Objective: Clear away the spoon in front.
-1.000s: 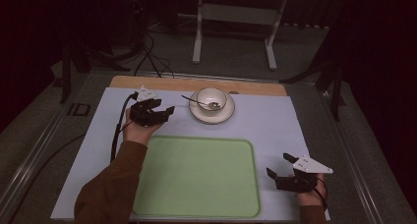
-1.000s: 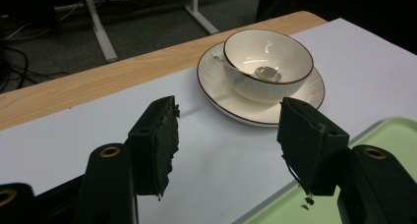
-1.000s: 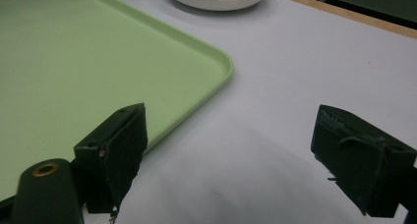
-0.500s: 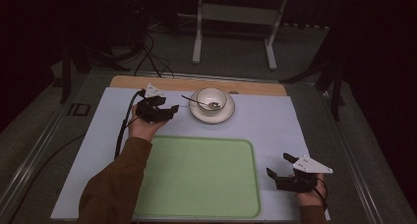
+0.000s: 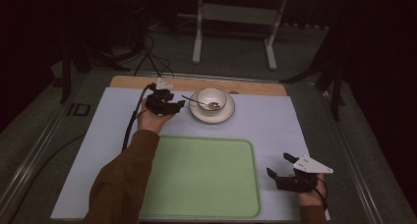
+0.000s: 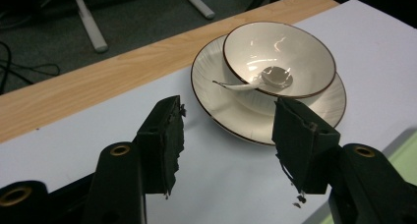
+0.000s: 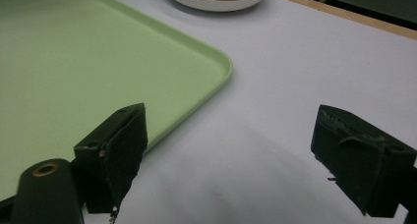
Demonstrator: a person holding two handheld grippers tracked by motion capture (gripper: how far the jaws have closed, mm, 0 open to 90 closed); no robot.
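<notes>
**Left gripper view: spoon handle points at my jaws**

Left gripper view puts the spoon (image 6: 255, 80) in the upper middle of the frame, its scoop lying in the bowl (image 6: 295, 47) and its thin handle running out over the bowl's rim toward the left of the picture. The bowl sits on the saucer (image 6: 221, 108), which rests on the pale mat at the far, wooden edge of the table (image 6: 74, 94). The spoon's long axis runs roughly across the frame, handle tip on the left. It lies just ahead of my left gripper (image 6: 226, 135), a little right of the gap's centre. I judge that the handle end is what the next reach turns on.

My left gripper's jaws stand spread with nothing between them; they have just been closing a little. In the high view the left gripper (image 5: 167, 106) is just left of the saucer, near the handle tip, so it is clearly the nearer hand.

My right gripper (image 5: 287, 172) sits in the lower right of the high view, beside the green tray (image 5: 196, 184) and well apart from the bowl. Its jaws are spread wide and empty in the right gripper view.
</notes>
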